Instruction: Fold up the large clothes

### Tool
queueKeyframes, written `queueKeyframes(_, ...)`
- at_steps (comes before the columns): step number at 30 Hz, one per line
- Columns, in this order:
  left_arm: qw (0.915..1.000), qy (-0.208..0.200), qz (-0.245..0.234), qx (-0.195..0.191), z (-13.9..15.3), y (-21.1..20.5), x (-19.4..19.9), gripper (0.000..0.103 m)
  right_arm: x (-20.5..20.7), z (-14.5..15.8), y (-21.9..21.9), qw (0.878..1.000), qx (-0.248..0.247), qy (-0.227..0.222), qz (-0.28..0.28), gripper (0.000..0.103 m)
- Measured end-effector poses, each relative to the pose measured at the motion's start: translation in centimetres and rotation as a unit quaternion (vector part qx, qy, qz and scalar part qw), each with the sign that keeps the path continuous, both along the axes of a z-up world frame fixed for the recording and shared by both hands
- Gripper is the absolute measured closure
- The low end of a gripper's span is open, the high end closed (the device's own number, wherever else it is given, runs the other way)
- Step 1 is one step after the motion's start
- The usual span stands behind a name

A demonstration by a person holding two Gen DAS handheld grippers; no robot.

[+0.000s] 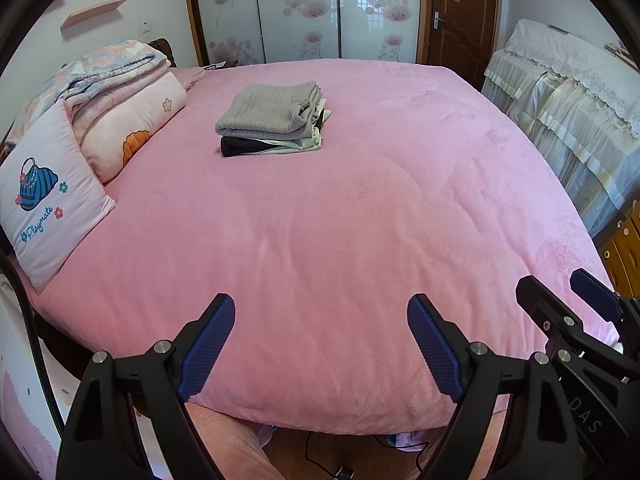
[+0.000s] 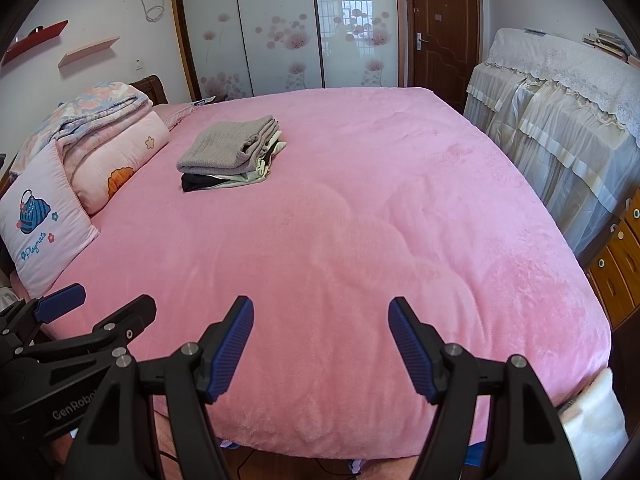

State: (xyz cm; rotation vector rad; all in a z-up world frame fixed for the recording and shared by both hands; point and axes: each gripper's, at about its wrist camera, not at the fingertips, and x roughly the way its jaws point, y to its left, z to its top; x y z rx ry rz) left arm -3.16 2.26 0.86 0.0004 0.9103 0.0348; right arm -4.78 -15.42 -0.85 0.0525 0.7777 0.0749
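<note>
A stack of folded clothes (image 1: 274, 118), grey knit on top with pale and black pieces under it, lies on the far left part of the pink bed (image 1: 360, 240); it also shows in the right wrist view (image 2: 232, 154). My left gripper (image 1: 320, 312) is open and empty above the bed's near edge. My right gripper (image 2: 320, 312) is open and empty beside it, also over the near edge. The right gripper shows at the right of the left wrist view (image 1: 560, 292), and the left gripper at the left of the right wrist view (image 2: 108, 300).
Folded quilts (image 1: 116, 92) and a pink pillow (image 1: 44, 200) lie along the bed's left side. A lace-covered cabinet (image 1: 568, 92) stands to the right, with wooden drawers (image 2: 616, 268) nearer. A wardrobe (image 1: 304, 8) and door (image 1: 460, 12) are behind. Cables (image 1: 320, 456) lie on the floor below.
</note>
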Motion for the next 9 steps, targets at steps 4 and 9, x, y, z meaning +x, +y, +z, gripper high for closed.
queueKeyframes(4, 1.0000, 0.002, 0.000, -0.002, -0.02, 0.18, -0.05, 0.016, -0.06, -0.11, -0.06, 1.000, -0.001, 0.000, 0.000, 0.033)
queueKeyframes(9, 1.0000, 0.004, -0.001, -0.001, -0.06, 0.48, 0.05, 0.016, -0.28, -0.31, -0.17, 1.000, 0.000, 0.001, 0.000, 0.033)
